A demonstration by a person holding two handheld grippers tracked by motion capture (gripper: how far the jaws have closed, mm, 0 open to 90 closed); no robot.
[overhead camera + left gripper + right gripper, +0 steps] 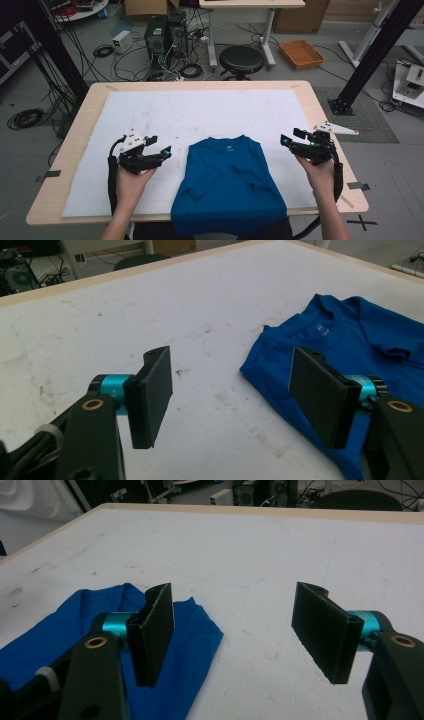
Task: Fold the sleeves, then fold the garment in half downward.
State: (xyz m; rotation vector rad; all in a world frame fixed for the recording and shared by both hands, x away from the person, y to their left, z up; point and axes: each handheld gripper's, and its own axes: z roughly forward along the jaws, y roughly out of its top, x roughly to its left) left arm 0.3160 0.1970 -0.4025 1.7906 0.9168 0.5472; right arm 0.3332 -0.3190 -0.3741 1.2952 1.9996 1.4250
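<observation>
— So, what have your two grippers got hold of?

— Nothing. My left gripper [161, 145] has its jaws spread wide, with only bare white sheet [150, 315] between them, and my right gripper [289, 137] is spread just as wide over the same sheet [260, 565]. Both hang a little above the surface, one in each of my hands.

— And the shirt?

— The blue T-shirt [227, 182] lies flat between my two grippers, collar pointing away from me, hem hanging over the table [310, 95] edge nearest me. Its sleeves are folded in over the front.

— How close are you to it?

— From my left gripper [230, 390], the T-shirt [350, 335] sits just past my right-hand jaw, its shoulder corner poking toward the gap. From my right gripper [235, 630], the T-shirt's [60, 630] other shoulder lies behind my left-hand jaw, short of the gap's middle.

— Touching it?

— Neither gripper touches the cloth.
</observation>
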